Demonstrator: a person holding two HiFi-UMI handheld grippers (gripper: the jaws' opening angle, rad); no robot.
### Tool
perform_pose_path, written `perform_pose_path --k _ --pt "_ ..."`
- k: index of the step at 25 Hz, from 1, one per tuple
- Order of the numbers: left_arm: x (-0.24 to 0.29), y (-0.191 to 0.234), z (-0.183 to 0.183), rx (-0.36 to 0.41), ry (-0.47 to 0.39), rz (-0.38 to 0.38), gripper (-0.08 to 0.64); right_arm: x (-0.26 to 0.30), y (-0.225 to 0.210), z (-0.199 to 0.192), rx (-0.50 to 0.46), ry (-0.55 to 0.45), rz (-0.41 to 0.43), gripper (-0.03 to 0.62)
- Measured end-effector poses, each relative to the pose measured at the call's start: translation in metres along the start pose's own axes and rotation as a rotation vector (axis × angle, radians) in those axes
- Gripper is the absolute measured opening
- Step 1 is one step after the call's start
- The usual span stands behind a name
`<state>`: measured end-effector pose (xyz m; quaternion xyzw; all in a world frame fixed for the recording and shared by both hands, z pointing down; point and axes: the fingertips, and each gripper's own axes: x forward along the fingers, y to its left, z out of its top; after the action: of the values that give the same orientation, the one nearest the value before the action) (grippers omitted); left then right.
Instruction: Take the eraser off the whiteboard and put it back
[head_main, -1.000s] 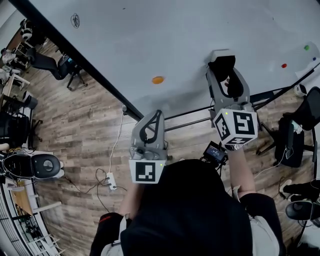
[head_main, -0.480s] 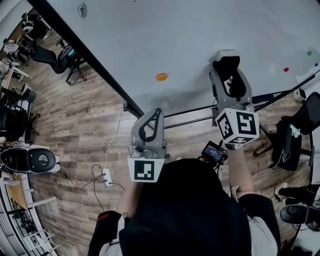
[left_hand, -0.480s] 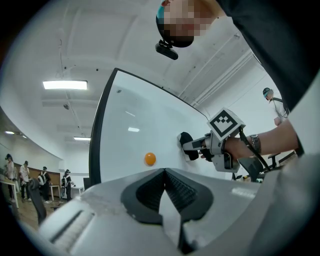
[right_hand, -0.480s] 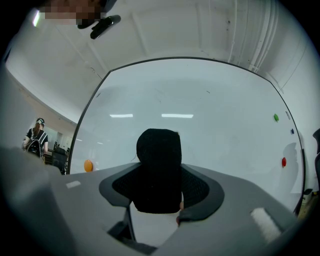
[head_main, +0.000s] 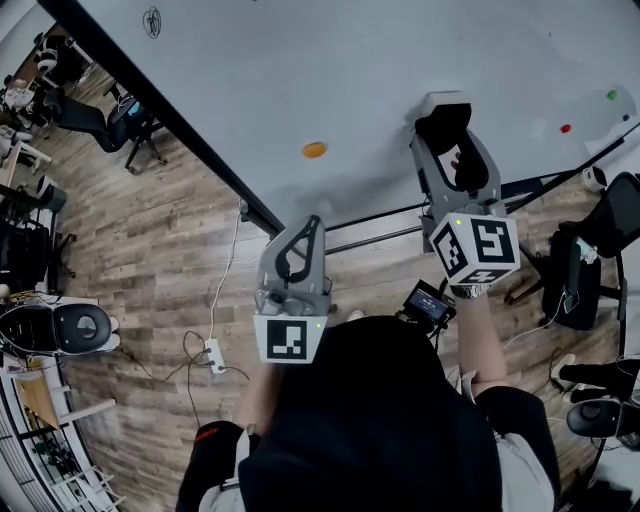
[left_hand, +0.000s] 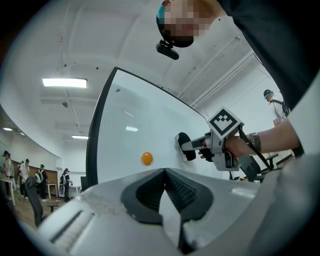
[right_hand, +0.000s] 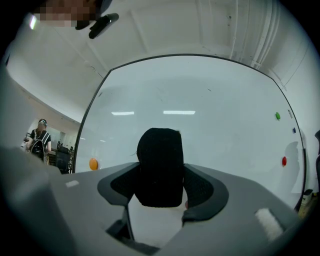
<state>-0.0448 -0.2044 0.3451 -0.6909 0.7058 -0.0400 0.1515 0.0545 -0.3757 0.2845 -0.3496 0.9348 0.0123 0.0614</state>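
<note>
The black eraser (head_main: 440, 116) sits with its white base against the whiteboard (head_main: 300, 70). My right gripper (head_main: 444, 134) reaches straight at the board with the eraser (right_hand: 160, 165) between its jaws. The jaws have just been opening and stand wide beside the eraser, no longer squeezing it. My left gripper (head_main: 311, 226) hangs lower and to the left, short of the board's bottom edge. It is shut with nothing in it, the pads (left_hand: 175, 186) meeting at their tips. From the left gripper view the eraser (left_hand: 183, 145) and the right gripper show side-on at the board.
An orange magnet (head_main: 315, 150) sticks to the board left of the eraser; a red magnet (head_main: 566, 129) and a green magnet (head_main: 612, 95) sit far right. Office chairs (head_main: 585, 270) stand right and upper left. A power strip (head_main: 211, 350) and cable lie on the wood floor.
Only the head view has swayed a little. Both grippers and the eraser keep their places at the board.
</note>
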Motion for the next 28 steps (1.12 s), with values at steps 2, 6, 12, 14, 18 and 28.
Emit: perform_pose_path --k 2,6,12,14,18,28 --pt "0.0 -0.001 0.002 0.001 -0.014 -0.01 0.003 -0.004 0.001 -0.001 -0.007 0.007 -0.003 0.267" --pt "-0.001 -0.003 0.003 -0.013 -0.031 -0.033 0.003 -0.014 0.001 -0.003 -0.012 0.011 -0.028 0.273" --pt "-0.005 0.0 0.001 -0.035 -0.04 -0.088 0.003 -0.033 0.006 -0.002 -0.016 0.008 -0.084 0.272" --pt "-0.006 0.001 0.004 -0.038 -0.059 -0.116 0.003 -0.041 0.011 -0.001 -0.017 0.007 -0.101 0.261" --pt "-0.008 0.006 0.005 -0.054 -0.073 -0.177 0.003 -0.054 0.026 0.003 -0.019 -0.008 -0.144 0.234" --pt "-0.02 0.017 0.006 -0.072 -0.103 -0.347 0.003 -0.085 0.064 -0.004 0.004 0.008 -0.28 0.095"
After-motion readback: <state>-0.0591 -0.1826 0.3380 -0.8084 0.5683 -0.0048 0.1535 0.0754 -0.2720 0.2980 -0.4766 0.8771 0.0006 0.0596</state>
